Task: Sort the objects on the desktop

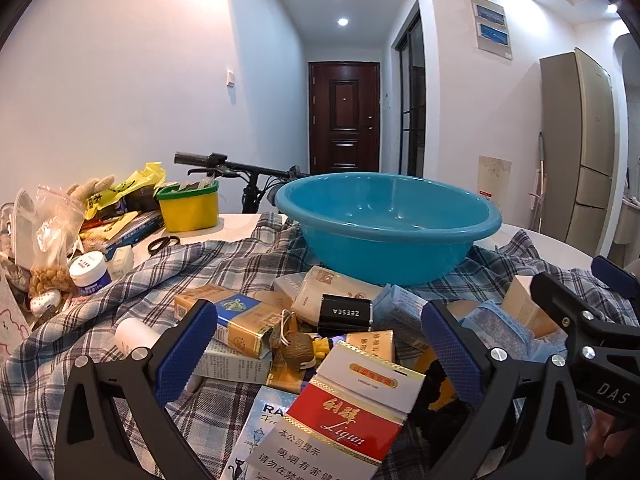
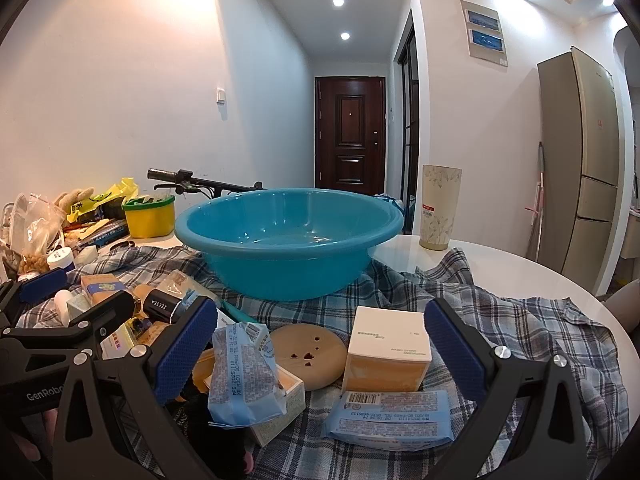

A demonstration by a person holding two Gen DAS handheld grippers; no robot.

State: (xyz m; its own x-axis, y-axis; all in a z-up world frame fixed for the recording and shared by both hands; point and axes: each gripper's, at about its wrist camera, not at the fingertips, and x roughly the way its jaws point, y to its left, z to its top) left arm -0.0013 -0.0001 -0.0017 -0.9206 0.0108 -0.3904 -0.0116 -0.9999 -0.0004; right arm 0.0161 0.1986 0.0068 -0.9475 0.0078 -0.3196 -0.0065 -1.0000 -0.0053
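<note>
A heap of small packs lies on a plaid cloth (image 1: 224, 260) in front of a teal basin (image 1: 388, 224), which is empty. My left gripper (image 1: 318, 320) stands open over a red and white cigarette pack (image 1: 360, 412), a black box (image 1: 346, 314) and a gold and blue pack (image 1: 236, 320), touching none. My right gripper (image 2: 320, 308) is open too, its pads on either side of a white and gold box (image 2: 390, 356), a round tan disc (image 2: 308, 354) and blue packets (image 2: 244, 376), with clear gaps to each.
A yellow tub (image 1: 188, 208), scissors (image 1: 162, 244), a white jar (image 1: 88, 274) and bagged clutter (image 1: 52, 232) fill the left of the white table (image 2: 520, 276). A patterned cup (image 2: 440, 208) stands behind the basin (image 2: 288, 240). A bicycle handlebar (image 1: 224, 166) juts up beyond the table.
</note>
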